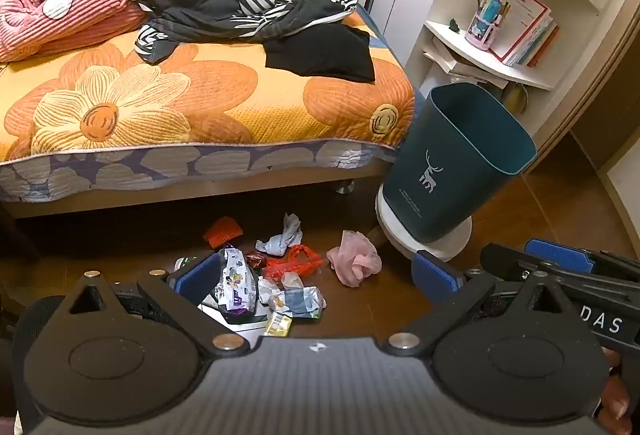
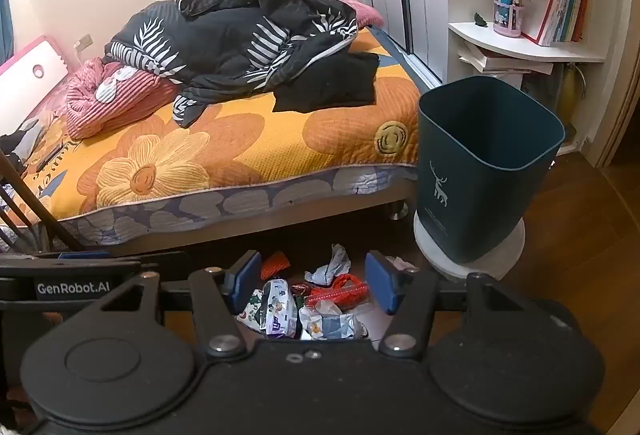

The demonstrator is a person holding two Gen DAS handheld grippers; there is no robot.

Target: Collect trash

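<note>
A heap of trash lies on the brown floor in front of the bed: a purple-and-white wrapper [image 1: 236, 281] [image 2: 277, 305], a red plastic bag [image 1: 294, 263] [image 2: 338, 289], crumpled white paper [image 1: 282, 237] [image 2: 332, 267], an orange piece [image 1: 223, 232] [image 2: 275, 264] and a pink cloth [image 1: 354, 261]. A dark teal bin [image 1: 460, 163] [image 2: 486, 165] with a deer print stands on a white round base to the right. My left gripper [image 1: 316, 275] hangs open above the heap, nothing between its blue pads. My right gripper [image 2: 310, 283] is open too, over the same heap.
The bed [image 1: 200, 107] [image 2: 240, 155] with an orange flower cover, a dark quilt and pink blanket fills the back. White shelves [image 1: 488, 59] [image 2: 524, 51] with books and a pen cup stand behind the bin. Dark wooden bars [image 2: 28, 207] rise at the left.
</note>
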